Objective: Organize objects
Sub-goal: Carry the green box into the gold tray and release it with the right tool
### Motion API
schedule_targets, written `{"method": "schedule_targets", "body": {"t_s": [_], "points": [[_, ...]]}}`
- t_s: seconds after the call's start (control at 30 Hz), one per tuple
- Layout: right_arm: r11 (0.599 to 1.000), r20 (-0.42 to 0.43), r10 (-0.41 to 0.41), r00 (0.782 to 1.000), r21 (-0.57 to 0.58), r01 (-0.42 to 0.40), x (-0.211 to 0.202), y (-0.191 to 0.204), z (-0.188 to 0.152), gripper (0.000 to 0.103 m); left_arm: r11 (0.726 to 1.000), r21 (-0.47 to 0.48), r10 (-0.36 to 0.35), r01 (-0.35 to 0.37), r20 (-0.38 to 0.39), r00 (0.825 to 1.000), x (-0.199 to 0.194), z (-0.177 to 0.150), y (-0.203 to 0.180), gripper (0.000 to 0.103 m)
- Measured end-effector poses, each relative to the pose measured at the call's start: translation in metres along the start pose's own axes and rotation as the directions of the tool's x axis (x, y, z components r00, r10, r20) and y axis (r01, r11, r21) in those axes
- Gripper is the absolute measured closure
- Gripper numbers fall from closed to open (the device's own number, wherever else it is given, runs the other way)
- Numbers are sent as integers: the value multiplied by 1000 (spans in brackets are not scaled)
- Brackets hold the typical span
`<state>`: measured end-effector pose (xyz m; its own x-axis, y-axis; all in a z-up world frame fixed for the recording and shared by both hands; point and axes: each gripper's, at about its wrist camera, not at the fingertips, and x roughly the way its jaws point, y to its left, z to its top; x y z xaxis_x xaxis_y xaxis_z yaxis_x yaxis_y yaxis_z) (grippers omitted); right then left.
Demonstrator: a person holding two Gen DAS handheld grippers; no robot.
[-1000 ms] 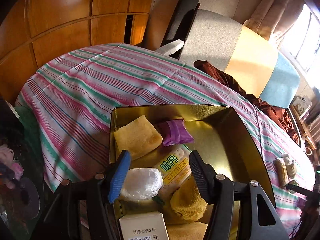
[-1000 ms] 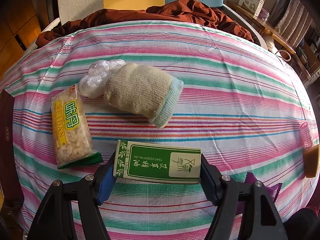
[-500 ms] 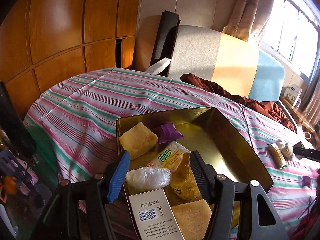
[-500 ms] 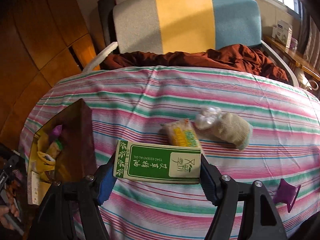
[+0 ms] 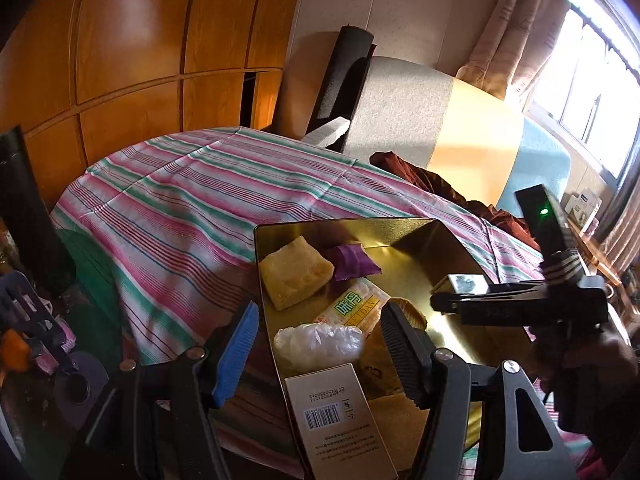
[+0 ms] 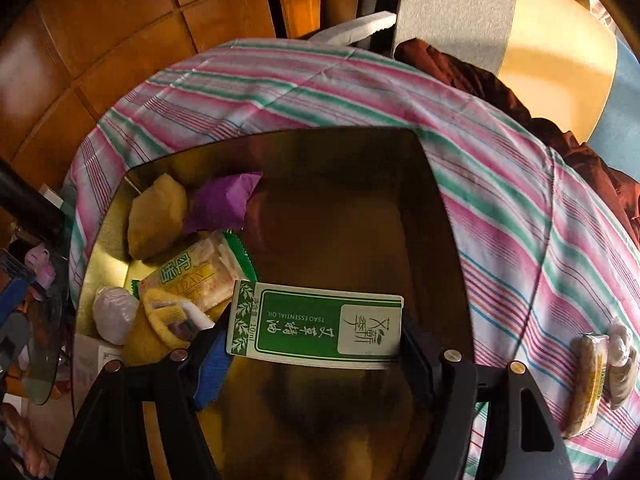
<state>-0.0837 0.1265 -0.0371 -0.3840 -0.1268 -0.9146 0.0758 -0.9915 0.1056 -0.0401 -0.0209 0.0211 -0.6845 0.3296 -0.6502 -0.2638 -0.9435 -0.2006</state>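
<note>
Since the earlier frame, right hand-held gripper (image 6: 316, 334) has carried the green essential-oil box (image 6: 316, 326) from over the striped bench (image 6: 520, 216) to above the gold tin (image 6: 444, 216), jaws clamped on its ends. Left hand-held gripper (image 5: 316, 340) stands wide, holding nothing, over the tin's near end. At 10 o'clock lie a yellow sponge (image 6: 158, 216) and purple sachet (image 6: 224, 202); a snack packet (image 6: 586, 384) lies at 3 o'clock on the bench.
</note>
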Motion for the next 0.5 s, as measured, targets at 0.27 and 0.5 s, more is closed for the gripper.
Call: {"method": "schedule_targets", "body": {"t_s": [0.27,0.5], "points": [[998,63,64,996,-1,-64,-19,-3,-13,17,1000,-4,26,-26,-6,1000,5,-3,2,27],[996,180,70,981,35,-77,-72,-33,-36,17,999,36,23,-23,7,1000,-1,-2,-12,27]]}}
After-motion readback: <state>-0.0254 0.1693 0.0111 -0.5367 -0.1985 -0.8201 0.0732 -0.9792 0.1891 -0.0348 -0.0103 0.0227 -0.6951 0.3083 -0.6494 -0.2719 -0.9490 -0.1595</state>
